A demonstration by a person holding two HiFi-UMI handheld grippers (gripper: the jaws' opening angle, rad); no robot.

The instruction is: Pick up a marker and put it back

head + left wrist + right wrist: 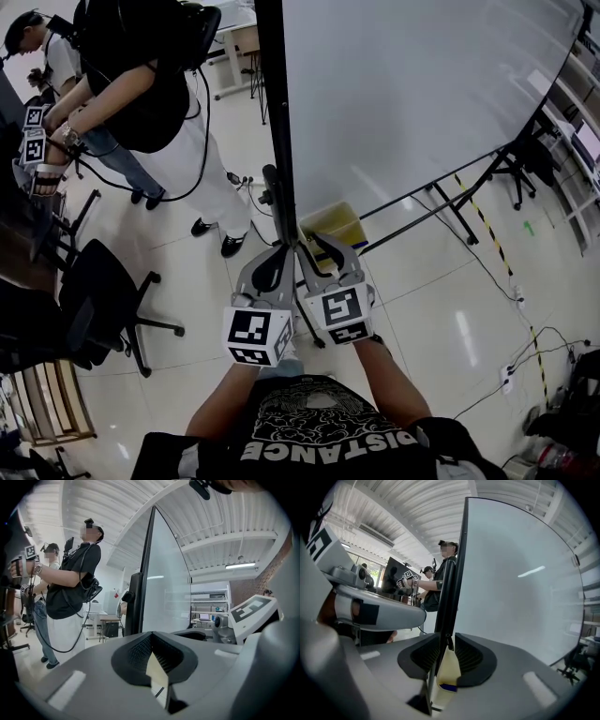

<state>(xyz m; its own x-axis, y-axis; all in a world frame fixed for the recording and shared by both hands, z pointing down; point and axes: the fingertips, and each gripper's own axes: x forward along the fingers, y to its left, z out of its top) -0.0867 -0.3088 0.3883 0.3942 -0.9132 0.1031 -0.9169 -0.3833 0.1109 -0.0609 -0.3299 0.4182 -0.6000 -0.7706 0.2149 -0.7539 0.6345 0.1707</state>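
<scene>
Room: tiled floor (422, 309) below me, and a large whiteboard (422, 94) on a stand, seen almost edge-on.
Marker: I cannot pick it out in any view, so I cannot say where it is.
Right gripper (319, 242) (446, 645): my fingers stand a narrow slit apart, with the ribbed pads facing each other.
At the right tips: a small dark piece (447, 641) sits between them. I cannot tell what it is or whether the pads touch it.
Through the slit: the whiteboard's black frame (452, 573) runs upward, with something cream-yellow below it.
Left gripper (272, 246) (150, 649): my fingertips are pressed together with nothing between them. Only a thin pale wedge shows lower down between the pads.
Placement: the two grippers are side by side at the frame (277, 112), the left one on its left and the right one on the board side, both just beside it.
Yellow box (333, 223): on the floor at the foot of the board, just beyond my right gripper.
Farther left: a person (150, 94) in a dark top, and nearer me a black office chair (103, 291), both well apart from my grippers.
</scene>
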